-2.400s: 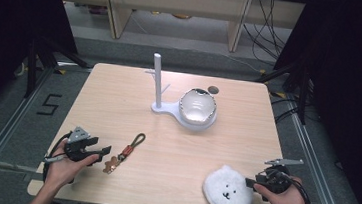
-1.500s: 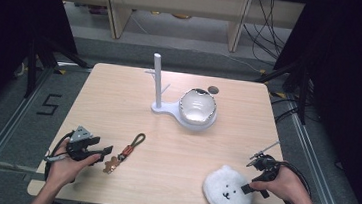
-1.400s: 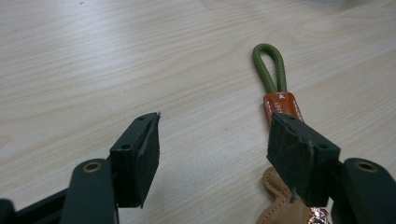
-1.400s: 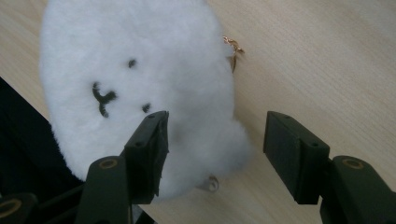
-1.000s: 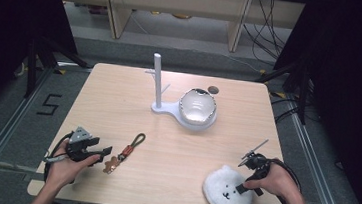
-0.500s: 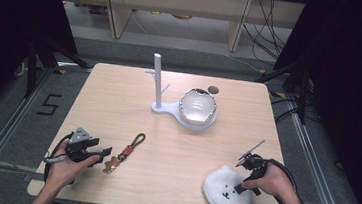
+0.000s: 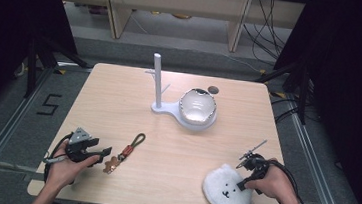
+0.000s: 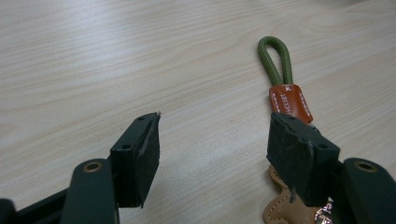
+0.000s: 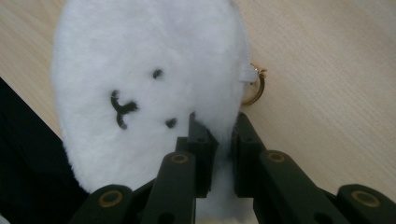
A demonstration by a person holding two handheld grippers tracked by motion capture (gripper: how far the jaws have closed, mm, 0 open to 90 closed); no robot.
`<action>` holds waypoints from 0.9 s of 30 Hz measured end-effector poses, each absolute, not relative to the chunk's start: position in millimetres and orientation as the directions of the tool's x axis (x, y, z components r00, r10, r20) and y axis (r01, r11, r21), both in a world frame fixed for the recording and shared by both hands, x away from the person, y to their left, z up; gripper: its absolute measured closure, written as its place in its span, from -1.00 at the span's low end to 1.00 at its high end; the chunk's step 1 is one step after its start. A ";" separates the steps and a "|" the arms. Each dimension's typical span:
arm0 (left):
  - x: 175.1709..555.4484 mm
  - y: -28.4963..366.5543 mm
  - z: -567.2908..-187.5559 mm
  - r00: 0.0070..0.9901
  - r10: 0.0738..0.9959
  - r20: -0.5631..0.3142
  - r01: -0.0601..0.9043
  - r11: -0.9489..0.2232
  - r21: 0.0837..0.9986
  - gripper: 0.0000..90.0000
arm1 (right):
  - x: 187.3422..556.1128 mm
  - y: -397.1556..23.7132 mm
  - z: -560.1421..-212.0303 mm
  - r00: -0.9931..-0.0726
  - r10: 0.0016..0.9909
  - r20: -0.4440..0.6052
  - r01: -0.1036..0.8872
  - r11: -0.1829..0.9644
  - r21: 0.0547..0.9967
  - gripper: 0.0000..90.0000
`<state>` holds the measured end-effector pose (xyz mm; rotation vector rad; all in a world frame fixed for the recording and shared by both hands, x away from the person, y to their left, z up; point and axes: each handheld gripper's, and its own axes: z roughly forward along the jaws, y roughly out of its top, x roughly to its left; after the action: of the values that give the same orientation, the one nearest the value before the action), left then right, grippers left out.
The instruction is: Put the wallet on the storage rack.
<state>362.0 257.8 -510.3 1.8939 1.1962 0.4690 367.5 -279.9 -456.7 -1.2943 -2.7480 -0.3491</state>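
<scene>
A white fluffy pouch with a small stitched face (image 7: pixel 225 191) (image 9: pixel 149 70) lies near the table's front right edge, a gold ring (image 9: pixel 254 91) at its zipper side. My right gripper (image 7: pixel 242 185) (image 9: pixel 219 128) has just been closing and is now shut on the pouch's furry edge, which is pinched between the pads. A keychain with a green cord loop and orange leather tab (image 7: pixel 125 152) (image 8: pixel 280 79) lies at front left. My left gripper (image 7: pixel 105 151) (image 8: pixel 215 140) rests open beside it, the right finger (image 8: pixel 299 149) over the keychain's lower end.
A white stand with a tall peg (image 7: pixel 158 82) sits at the table's middle back. A shiny bowl (image 7: pixel 197 106) rests on its base. A small dark disc (image 7: pixel 213 90) lies behind the bowl. Bare wood stretches between the two hands.
The right hand moved in from the pouch's right side and its jaws closed on the pouch's edge. The left hand and the keychain kept still.
</scene>
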 end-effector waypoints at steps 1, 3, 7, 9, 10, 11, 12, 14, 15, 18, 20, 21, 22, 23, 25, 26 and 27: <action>362.0 257.8 -510.3 0.478 0.871 -0.113 0.563 -0.205 0.801 -0.25 | 367.5 -279.9 -456.7 -0.639 0.750 0.172 0.769 0.616 0.169 0.82; 361.8 257.7 -510.2 0.474 0.873 -0.112 0.562 -0.202 0.802 -0.25 | 365.6 -279.8 -451.8 -0.645 0.747 0.160 0.763 0.620 0.183 0.82; 361.3 257.8 -508.5 0.470 0.877 -0.098 0.556 -0.207 0.805 -0.24 | 360.0 -278.7 -434.5 -0.633 0.763 0.136 0.771 0.602 0.208 0.83; 361.5 258.0 -508.5 0.471 0.876 -0.100 0.553 -0.206 0.807 -0.24 | 360.5 -279.7 -431.0 -0.639 0.760 0.120 0.764 0.608 0.216 0.83; 361.6 258.1 -508.5 0.472 0.876 -0.101 0.551 -0.204 0.809 -0.24 | 361.1 -280.8 -428.0 -0.645 0.756 0.110 0.757 0.612 0.228 0.83; 361.6 258.1 -508.5 0.471 0.876 -0.100 0.550 -0.203 0.810 -0.24 | 360.6 -280.6 -424.2 -0.636 0.765 0.101 0.763 0.603 0.233 0.83; 361.7 257.8 -508.8 0.469 0.876 -0.109 0.548 -0.192 0.814 -0.24 | 361.7 -282.0 -420.8 -0.648 0.756 0.085 0.749 0.615 0.247 0.83; 361.9 258.0 -509.1 0.468 0.877 -0.111 0.549 -0.189 0.814 -0.24 | 361.2 -281.6 -416.3 -0.633 0.770 0.084 0.760 0.597 0.256 0.83; 361.9 258.0 -509.1 0.468 0.877 -0.111 0.549 -0.189 0.814 -0.24 | 361.9 -282.1 -414.7 -0.633 0.771 0.071 0.758 0.599 0.260 0.83; 362.1 257.9 -509.5 0.467 0.877 -0.112 0.546 -0.186 0.817 -0.24 | 362.2 -281.2 -410.8 -0.625 0.777 0.073 0.763 0.588 0.267 0.83; 362.2 258.0 -509.2 0.468 0.877 -0.113 0.545 -0.186 0.817 -0.24 | 363.2 -281.6 -407.7 -0.622 0.781 0.057 0.762 0.586 0.276 0.83; 362.2 258.0 -509.2 0.468 0.877 -0.113 0.545 -0.186 0.817 -0.24 | 363.2 -281.6 -407.7 -0.622 0.781 0.057 0.762 0.586 0.276 0.83; 362.2 257.9 -509.0 0.467 0.877 -0.113 0.544 -0.184 0.819 -0.24 | 363.8 -280.9 -404.9 -0.612 0.789 0.061 0.769 0.575 0.280 0.83; 362.2 258.1 -508.9 0.468 0.877 -0.112 0.543 -0.185 0.819 -0.24 | 363.8 -280.9 -404.9 -0.612 0.789 0.061 0.769 0.575 0.280 0.83; 362.2 258.6 -508.9 0.469 0.876 -0.111 0.545 -0.188 0.817 -0.24 | 365.9 -281.8 -402.5 -0.620 0.783 0.049 0.758 0.581 0.298 0.83; 362.0 258.5 -508.9 0.464 0.879 -0.111 0.547 -0.186 0.816 -0.24 | 367.2 -281.7 -399.5 -0.617 0.786 0.043 0.756 0.577 0.309 0.83; 362.0 258.5 -509.1 0.463 0.879 -0.111 0.548 -0.185 0.816 -0.24 | 367.2 -281.7 -399.5 -0.617 0.786 0.043 0.756 0.577 0.309 0.83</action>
<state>362.0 258.5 -509.1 1.8644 1.2007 0.4927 367.2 -281.7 -399.5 -1.4110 -2.8759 -0.4868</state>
